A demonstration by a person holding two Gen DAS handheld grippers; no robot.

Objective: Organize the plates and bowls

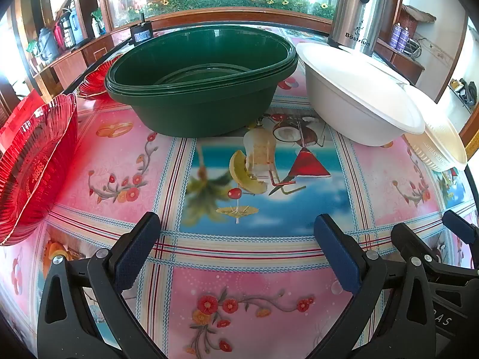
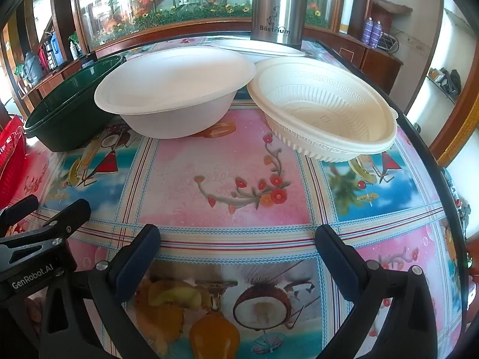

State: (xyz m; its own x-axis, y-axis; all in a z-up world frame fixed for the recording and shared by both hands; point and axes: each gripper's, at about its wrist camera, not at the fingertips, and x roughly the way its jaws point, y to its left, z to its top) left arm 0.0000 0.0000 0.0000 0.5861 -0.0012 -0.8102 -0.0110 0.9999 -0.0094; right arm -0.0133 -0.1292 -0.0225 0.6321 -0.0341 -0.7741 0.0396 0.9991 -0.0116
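two grippers hang tilted down over the patterned tablecloth (image 1: 239, 257), both spread wide with nothing between the pads: left gripper (image 1: 236, 251), right gripper (image 2: 238, 257). ahead stand the green bowls (image 1: 200, 80), nested, openings up, long axis left-right. just right sits the white bowl (image 2: 173, 89), then the cream ribbed bowl (image 2: 326, 113), tilted toward the camera.

- The basin (image 1: 197, 89) is set far on the worktop (image 1: 254, 269), left of the lidded bowl (image 1: 359, 101).
- The ribbed bowl (image 2: 326, 119) is placed right of the lidded bowl.
- The flask (image 2: 277, 6) is stood behind both bowls.
- A fluted dish (image 1: 30, 167) is found at the near left.
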